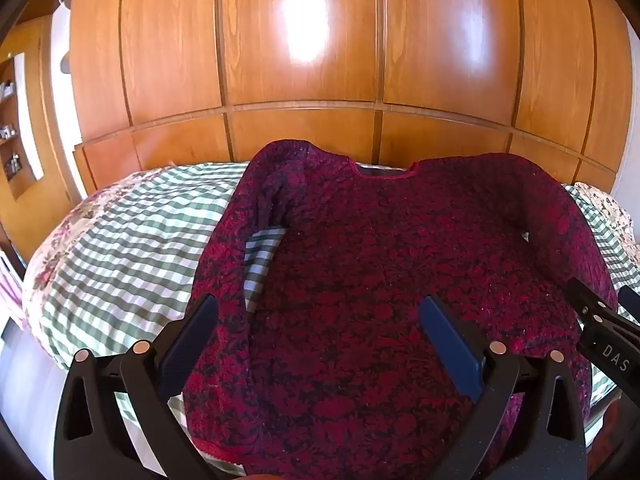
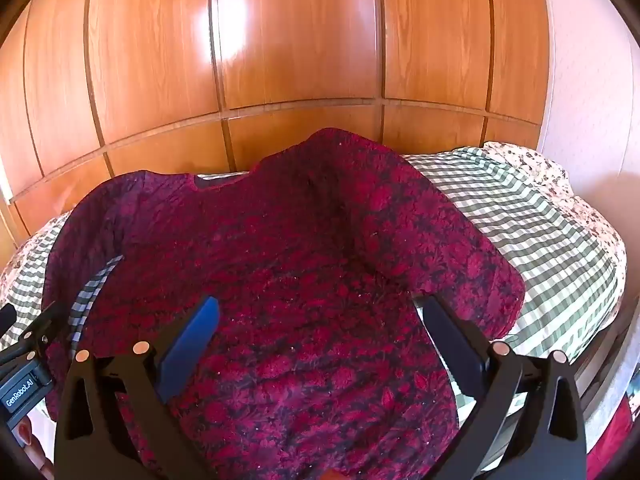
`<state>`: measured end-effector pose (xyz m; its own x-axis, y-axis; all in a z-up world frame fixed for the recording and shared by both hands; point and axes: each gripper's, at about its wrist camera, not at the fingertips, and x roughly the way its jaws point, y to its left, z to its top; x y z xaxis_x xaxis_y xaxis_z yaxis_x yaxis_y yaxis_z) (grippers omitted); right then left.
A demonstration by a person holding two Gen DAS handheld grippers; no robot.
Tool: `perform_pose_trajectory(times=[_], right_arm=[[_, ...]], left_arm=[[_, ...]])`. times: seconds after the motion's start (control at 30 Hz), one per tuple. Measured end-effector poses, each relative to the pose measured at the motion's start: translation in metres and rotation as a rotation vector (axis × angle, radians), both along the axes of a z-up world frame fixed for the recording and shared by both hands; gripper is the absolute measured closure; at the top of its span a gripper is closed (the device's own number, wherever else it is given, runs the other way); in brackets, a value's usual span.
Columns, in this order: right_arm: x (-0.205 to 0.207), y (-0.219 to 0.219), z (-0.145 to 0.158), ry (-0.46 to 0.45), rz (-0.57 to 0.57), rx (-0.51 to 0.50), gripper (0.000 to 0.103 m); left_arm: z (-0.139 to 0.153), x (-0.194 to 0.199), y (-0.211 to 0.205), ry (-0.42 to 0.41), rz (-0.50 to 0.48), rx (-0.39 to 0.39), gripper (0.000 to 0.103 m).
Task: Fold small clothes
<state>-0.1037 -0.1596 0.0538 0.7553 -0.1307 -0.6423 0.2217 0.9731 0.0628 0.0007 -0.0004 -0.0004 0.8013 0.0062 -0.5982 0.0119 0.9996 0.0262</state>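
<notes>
Left wrist view: my left gripper (image 1: 320,332) and right gripper (image 2: 320,332) hover over the flat sweater (image 1: 380,248), jaws apart and empty, so folding hasn't begun; next I'd pinch a sleeve.

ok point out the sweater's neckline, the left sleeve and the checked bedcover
neckline (image 1: 385,172): left wrist view, collar opening
left sleeve (image 1: 236,248): left wrist view, mid-sleeve
checked bedcover (image 2: 532,236): right wrist view, bare part right of sweater

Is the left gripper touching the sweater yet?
Cannot tell. In the left wrist view the open left gripper hangs over the sweater, nothing pinched, but no contact or gap shows plainly.
</notes>
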Motion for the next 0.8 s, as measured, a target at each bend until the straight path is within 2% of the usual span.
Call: perform_pose_trajectory(times=[0.47, 0.53, 0.8], right_arm=[[-0.012, -0.002, -0.012, -0.010, 0.001, 0.005, 0.002], [0.000, -0.002, -0.009, 0.009, 0.003, 0.008, 0.002], [0.000, 0.000, -0.010, 0.016, 0.006, 0.008, 0.002]], left_arm=[[-0.011, -0.005, 0.002, 0.009, -0.001, -0.016, 0.003], [-0.012, -0.006, 0.003, 0.009, 0.001, -0.017, 0.003], [-0.014, -0.007, 0.002, 0.013, -0.002, -0.020, 0.003]])
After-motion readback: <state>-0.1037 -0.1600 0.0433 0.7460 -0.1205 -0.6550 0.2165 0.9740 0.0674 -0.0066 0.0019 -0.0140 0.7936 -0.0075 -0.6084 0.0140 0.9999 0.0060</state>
